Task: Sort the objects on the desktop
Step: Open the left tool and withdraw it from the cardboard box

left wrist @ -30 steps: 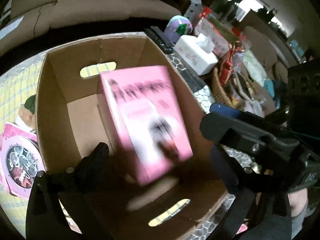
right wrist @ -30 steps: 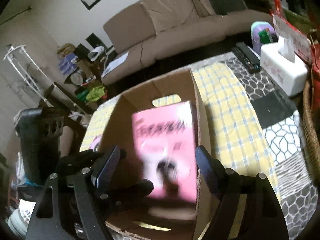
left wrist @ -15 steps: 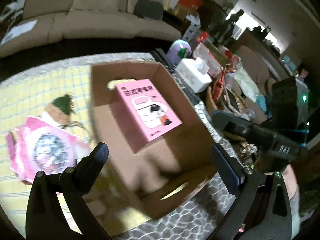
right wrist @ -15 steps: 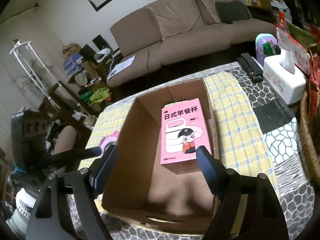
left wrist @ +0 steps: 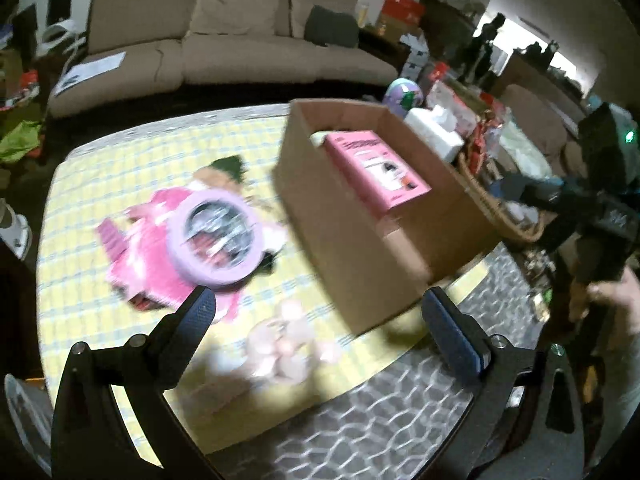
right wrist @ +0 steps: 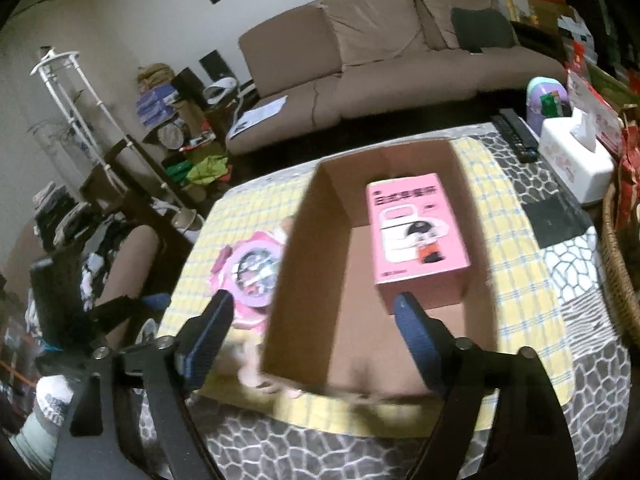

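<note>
A living room with a brown sofa (right wrist: 400,40) lies behind a table covered by a yellow checked cloth (left wrist: 160,152). The cardboard box (right wrist: 312,260) stands on the cloth, and the pink box (right wrist: 416,232) lies inside it, at 1 o'clock from the right gripper (right wrist: 312,320), whose jaws are opening with nothing between them. The left gripper (left wrist: 316,316) has its fingers wide apart and empty; the pink round toy pack (left wrist: 208,240) lies at 11 o'clock from it, outside the box

Left wrist view: angled down from table's near-left, close over pink toy package (left wrist: 188,240). Right wrist view: angled down, close above cardboard box (right wrist: 312,264) opening. Shared: box, pink carton (right wrist: 416,232), toy package, sofa (left wrist: 224,40).
</note>
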`<act>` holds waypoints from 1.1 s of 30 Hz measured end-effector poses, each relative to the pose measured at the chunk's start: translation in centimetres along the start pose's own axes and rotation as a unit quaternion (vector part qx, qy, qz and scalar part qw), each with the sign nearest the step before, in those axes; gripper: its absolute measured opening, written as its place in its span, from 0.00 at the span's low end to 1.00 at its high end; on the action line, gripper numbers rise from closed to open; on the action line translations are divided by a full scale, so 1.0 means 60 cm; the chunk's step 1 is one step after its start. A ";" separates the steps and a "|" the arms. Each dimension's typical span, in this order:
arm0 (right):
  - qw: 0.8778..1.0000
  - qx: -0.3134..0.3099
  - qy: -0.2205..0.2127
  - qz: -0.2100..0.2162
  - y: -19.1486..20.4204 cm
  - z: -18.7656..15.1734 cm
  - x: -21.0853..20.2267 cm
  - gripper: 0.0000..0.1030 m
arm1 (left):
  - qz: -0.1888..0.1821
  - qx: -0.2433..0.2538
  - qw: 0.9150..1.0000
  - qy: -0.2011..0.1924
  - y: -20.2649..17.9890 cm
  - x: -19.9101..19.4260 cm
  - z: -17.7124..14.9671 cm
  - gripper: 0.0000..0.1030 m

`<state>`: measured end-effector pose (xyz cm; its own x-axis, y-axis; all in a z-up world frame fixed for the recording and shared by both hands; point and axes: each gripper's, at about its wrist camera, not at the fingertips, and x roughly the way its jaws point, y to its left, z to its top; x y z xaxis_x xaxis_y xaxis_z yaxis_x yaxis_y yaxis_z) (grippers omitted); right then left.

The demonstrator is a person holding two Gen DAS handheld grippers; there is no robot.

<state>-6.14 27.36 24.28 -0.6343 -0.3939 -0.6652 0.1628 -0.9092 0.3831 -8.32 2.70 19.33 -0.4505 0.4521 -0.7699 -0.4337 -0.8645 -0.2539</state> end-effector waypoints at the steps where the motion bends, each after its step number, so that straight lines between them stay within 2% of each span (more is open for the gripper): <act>1: 1.000 -0.003 0.000 0.002 0.012 -0.005 0.003 0.90 | 0.006 0.000 1.000 0.000 0.010 -0.005 -0.009 1.00; 3: 1.000 -0.008 0.000 0.006 0.037 -0.015 0.009 0.99 | 0.021 0.002 1.000 -0.001 0.028 -0.016 -0.029 1.00; 7: 0.999 -0.031 0.003 0.010 0.093 -0.037 0.029 1.00 | 0.055 0.002 0.998 -0.012 0.070 -0.045 -0.067 1.00; 11: 0.998 -0.064 0.009 -0.007 0.144 -0.054 0.051 1.00 | 0.085 -0.004 0.996 -0.026 0.113 -0.069 -0.100 1.00; 16: 0.998 -0.061 0.014 0.019 0.190 -0.081 0.082 1.00 | 0.089 -0.020 0.996 -0.024 0.160 -0.080 -0.145 1.00; 21: 0.997 -0.051 0.018 0.051 0.219 -0.122 0.107 1.00 | 0.086 0.009 0.996 -0.017 0.176 -0.061 -0.186 1.00; 27: 0.996 -0.067 0.032 0.052 0.248 -0.182 0.136 1.00 | 0.066 0.040 0.997 -0.003 0.168 -0.007 -0.216 1.00; 33: 0.997 -0.044 0.050 0.039 0.228 -0.239 0.178 1.00 | 0.060 0.084 0.995 0.008 0.157 0.043 -0.230 1.00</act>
<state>0.18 8.77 13.24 -0.5399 -0.4712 -0.6975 0.2779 -0.8819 0.3807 -2.78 -7.29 6.88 -0.4946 0.3426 -0.7987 -0.5016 -0.8630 -0.0595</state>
